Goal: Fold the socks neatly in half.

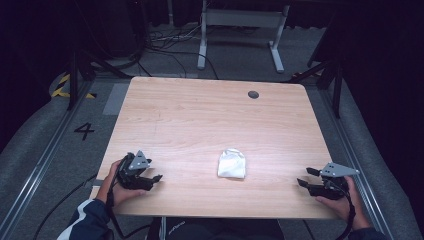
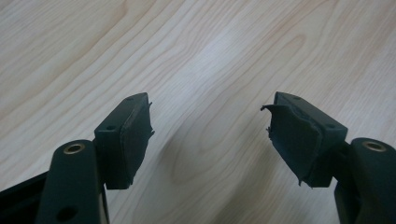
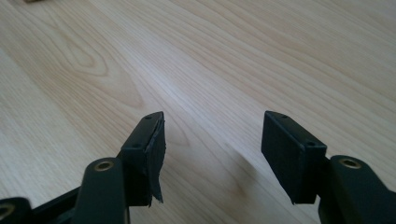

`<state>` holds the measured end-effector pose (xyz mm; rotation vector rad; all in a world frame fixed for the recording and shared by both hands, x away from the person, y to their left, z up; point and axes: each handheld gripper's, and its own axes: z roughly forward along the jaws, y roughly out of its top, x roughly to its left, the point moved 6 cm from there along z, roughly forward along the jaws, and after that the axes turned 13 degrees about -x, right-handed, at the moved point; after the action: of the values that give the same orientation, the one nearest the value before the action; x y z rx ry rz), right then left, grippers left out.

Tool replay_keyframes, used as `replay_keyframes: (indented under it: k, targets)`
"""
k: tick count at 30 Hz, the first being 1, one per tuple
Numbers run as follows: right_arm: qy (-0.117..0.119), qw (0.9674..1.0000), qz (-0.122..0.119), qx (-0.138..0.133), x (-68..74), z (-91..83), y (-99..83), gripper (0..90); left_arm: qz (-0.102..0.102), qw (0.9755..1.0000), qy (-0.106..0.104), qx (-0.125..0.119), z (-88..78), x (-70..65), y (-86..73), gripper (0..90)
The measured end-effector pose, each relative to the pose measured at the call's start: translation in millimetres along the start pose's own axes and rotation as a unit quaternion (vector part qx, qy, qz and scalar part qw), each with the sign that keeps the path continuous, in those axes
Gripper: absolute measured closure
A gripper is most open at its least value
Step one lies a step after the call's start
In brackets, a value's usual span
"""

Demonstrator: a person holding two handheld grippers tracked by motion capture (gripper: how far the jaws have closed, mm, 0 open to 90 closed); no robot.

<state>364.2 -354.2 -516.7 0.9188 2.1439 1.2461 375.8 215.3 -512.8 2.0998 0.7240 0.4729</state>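
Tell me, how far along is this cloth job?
The white cloth lies folded into a small bundle on the table, so the folding looks done. Nothing is in hand: the left gripper and right gripper are open, either side of it. Little seems left.

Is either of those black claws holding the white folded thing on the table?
No: the white cloth lies alone on the table, with the left gripper and right gripper open, well off to either side.

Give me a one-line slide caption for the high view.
Folded white cloth lies untouched on the wooden table, flanked by the left gripper and right gripper, both open and empty.
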Motion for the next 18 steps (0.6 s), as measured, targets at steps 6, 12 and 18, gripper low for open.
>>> replay_keyframes:
  k: [6,12,18]
  targets:
    - [-0.016,0.9994,0.031,-0.006,-9.5,-8.5,-10.1,38.6,-0.043,0.999,0.01,-0.009,-17.6,17.4,-22.0,26.4]
    - [-0.032,0.997,0.069,-0.014,-17.7,-12.3,-15.3,31.8,-0.063,0.9978,0.016,-0.014,-24.0,24.3,-33.4,20.7]
    - [-0.035,0.9969,0.07,0.008,-18.0,-8.9,-17.4,27.7,-0.064,0.9975,0.026,-0.013,-25.5,23.4,-34.9,19.6]
